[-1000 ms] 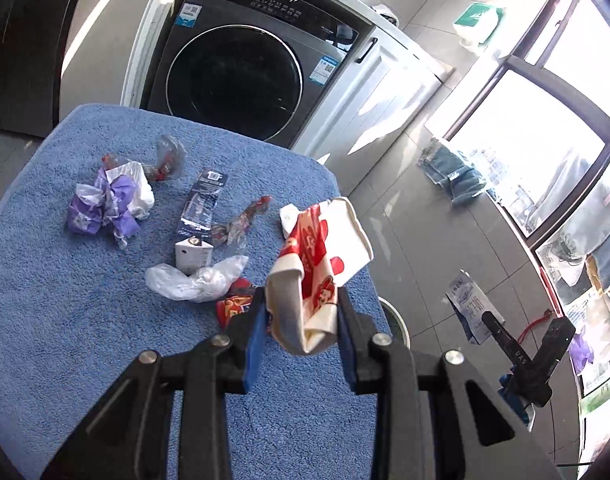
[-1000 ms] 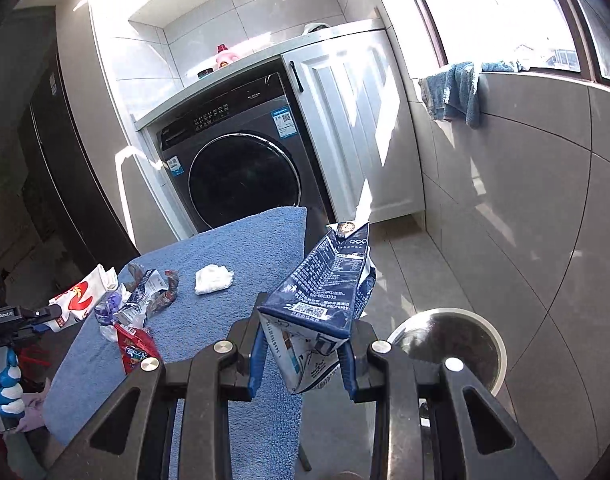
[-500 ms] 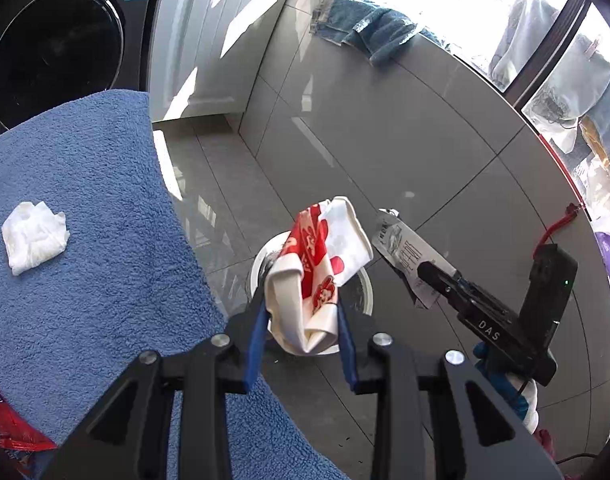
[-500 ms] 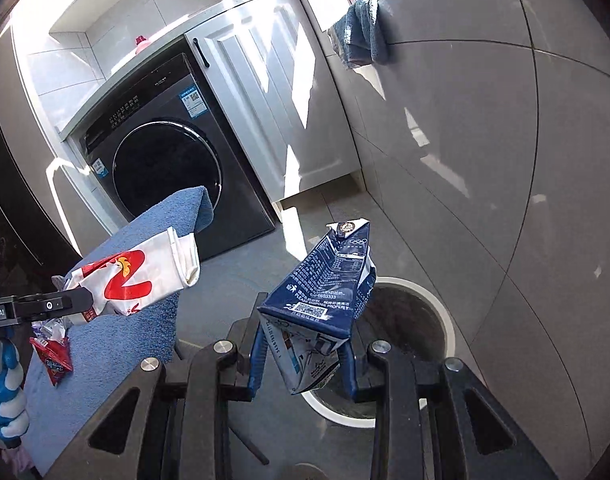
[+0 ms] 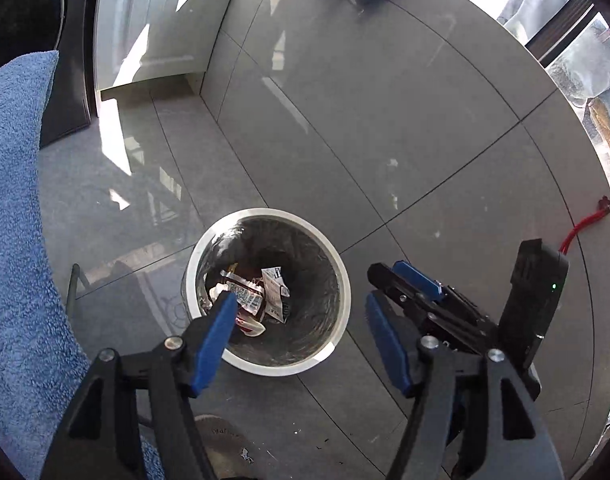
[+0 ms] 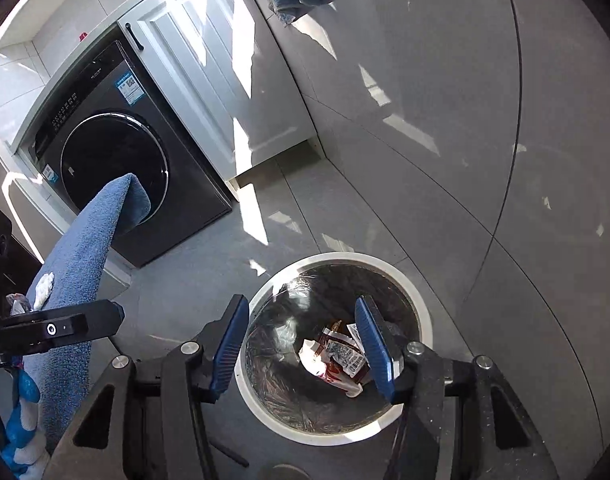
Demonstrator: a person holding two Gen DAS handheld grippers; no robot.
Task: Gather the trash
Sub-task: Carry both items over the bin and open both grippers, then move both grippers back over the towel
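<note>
Left gripper (image 5: 301, 320): black angular arms with ribbed blue pads; jaws opening over the bin, nothing between them. A second ago it clamped a crumpled red-and-white paper wrapper above the table.
Right gripper (image 6: 305, 344): same black frame and blue pads; jaws opening, empty, pointing down into the bin. A second ago it gripped a dark blue printed carton beside the table edge.
Right gripper seen from the left camera (image 5: 401, 292): just right of the bin rim, blue pad facing up, a black box with a green light behind it.
Trash bin (image 5: 337, 268): round, smooth white rim, lined with a wrinkled, glossy dark bag; it stands on the floor just beside the table.
Trash (image 6: 337, 356): crumpled wrappers at the bottom of the bin, white, red and dark printed film, one piece with a barcode; I cannot pick out the wrapper or the carton for certain among them.
Table cover (image 5: 13, 208): blue terry towel with a nubbly pile, draped over the edge.
Tissue (image 6: 44, 284): small crumpled white wad on the towel, lying as it did earlier.
Floor (image 5: 385, 128): large glossy grey tiles with thin dark joints and sun patches.
Washing machine (image 6: 109, 168): dark grey front-loader with a round black door, next to a white panelled cabinet (image 6: 209, 72).
Red cable (image 5: 585, 222): thin, on the floor at the right.
</note>
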